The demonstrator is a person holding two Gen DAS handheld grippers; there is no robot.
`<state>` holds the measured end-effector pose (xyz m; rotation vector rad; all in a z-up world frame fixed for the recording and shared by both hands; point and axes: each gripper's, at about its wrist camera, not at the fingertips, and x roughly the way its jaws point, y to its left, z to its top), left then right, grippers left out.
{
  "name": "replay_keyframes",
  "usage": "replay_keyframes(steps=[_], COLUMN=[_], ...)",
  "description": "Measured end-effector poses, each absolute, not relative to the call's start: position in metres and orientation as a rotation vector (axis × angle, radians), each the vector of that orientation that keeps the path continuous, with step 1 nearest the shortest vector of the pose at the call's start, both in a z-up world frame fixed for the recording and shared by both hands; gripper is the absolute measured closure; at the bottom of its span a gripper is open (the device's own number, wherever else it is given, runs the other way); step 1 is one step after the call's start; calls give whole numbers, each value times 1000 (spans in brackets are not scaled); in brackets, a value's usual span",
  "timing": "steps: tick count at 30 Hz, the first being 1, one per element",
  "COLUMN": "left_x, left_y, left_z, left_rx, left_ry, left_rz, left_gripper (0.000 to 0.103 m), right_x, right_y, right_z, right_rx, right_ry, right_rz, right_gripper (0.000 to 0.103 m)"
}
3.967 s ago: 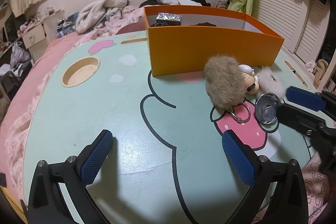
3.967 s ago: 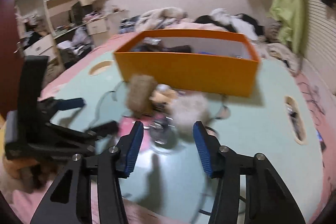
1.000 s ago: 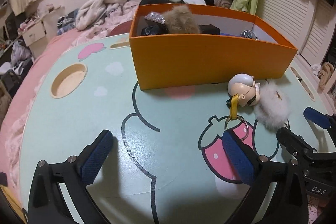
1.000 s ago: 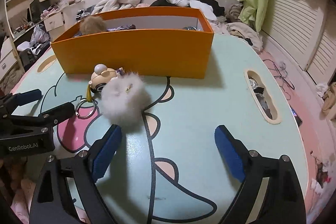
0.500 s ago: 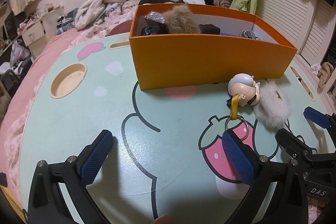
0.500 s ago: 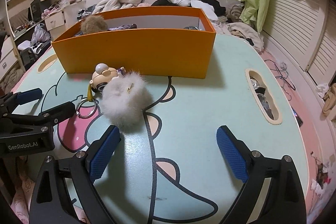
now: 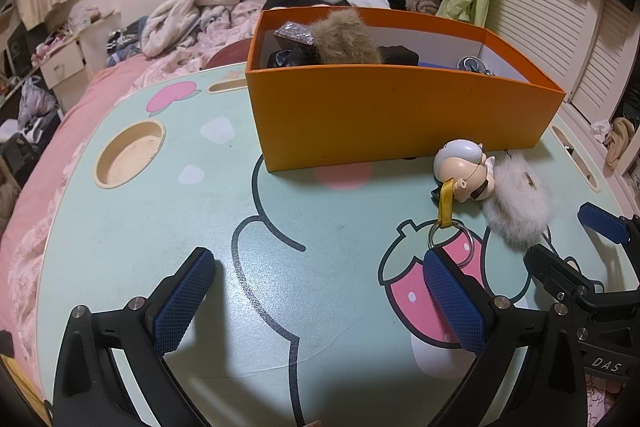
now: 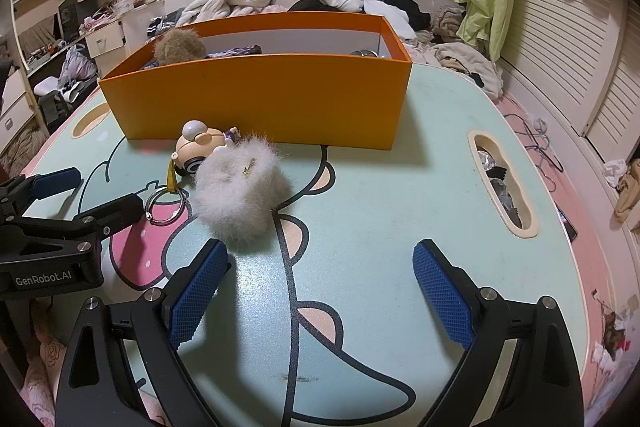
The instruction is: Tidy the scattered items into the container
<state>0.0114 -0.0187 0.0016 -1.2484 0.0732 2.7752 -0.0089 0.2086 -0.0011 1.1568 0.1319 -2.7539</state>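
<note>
Mint-green cartoon-printed tabletop (image 8: 400, 155): an orange rectangular cardboard box (image 8: 260, 99) stands at twelve o'clock. A white fluffy pompom (image 8: 240, 193) and a round-headed doll keychain (image 8: 198, 151) lie before it at eleven o'clock. My right fingers (image 8: 320, 291) and left fingers (image 7: 320, 301) are spread wide, holding nothing.

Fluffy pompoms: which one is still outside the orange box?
The white fluffy pompom, lying on the mint-green table beside the doll-head keychain. The brown fluffy pompom already sits inside the orange cardboard box.

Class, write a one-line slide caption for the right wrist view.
Open right gripper hovers over the cartoon table, near a white fluffy keychain and doll keychain before the orange box.
</note>
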Motion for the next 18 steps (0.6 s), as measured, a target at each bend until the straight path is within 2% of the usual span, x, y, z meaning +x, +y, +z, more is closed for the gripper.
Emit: replay_keyframes(steps=[18], left_x=[12], left_y=[-20], left_z=[1], left_rx=[-1248], left_ry=[72], left_rz=[2775], left_gripper=[0], right_x=[-8], right_y=[211], right_z=[6], right_rx=[1157], right_ry=[133], right_rz=[-2752], right_gripper=[9])
